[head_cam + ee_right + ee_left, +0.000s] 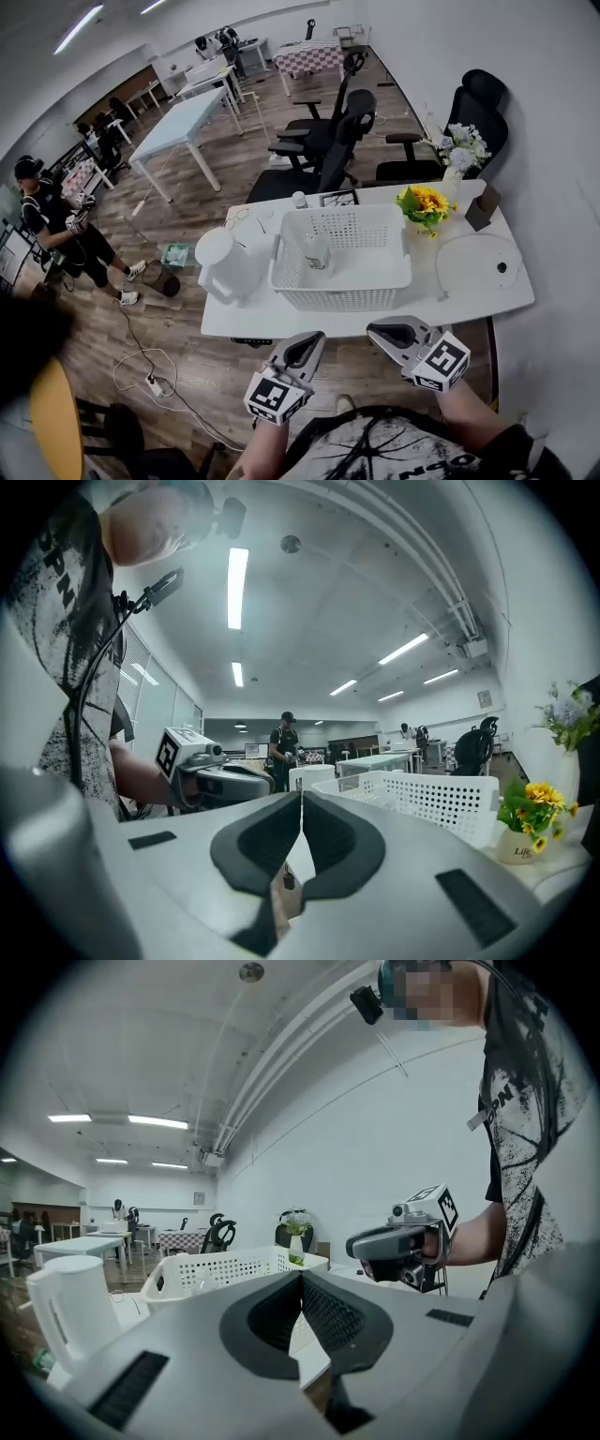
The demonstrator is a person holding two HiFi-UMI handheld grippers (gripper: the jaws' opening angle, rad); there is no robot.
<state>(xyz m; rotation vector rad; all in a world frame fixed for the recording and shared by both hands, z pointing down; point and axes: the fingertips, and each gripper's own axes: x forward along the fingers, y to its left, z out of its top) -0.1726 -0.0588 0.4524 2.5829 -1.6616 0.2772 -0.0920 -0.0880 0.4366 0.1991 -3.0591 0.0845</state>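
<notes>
Left gripper (310, 342) and right gripper (379, 330) are both closed and empty, just short of the table (433, 302). The basket (342, 298) sits dead ahead, long side crosswise, about equally near both.

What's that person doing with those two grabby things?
A person stands at a white table with tongs in each hand. The left tongs and the right tongs are both shut with nothing in them, and they hover just off the table's near edge. On the table sit a white basket with a small bottle inside, a white kettle beside it, and a pot of sunflowers. The tongs touch none of them.
</notes>
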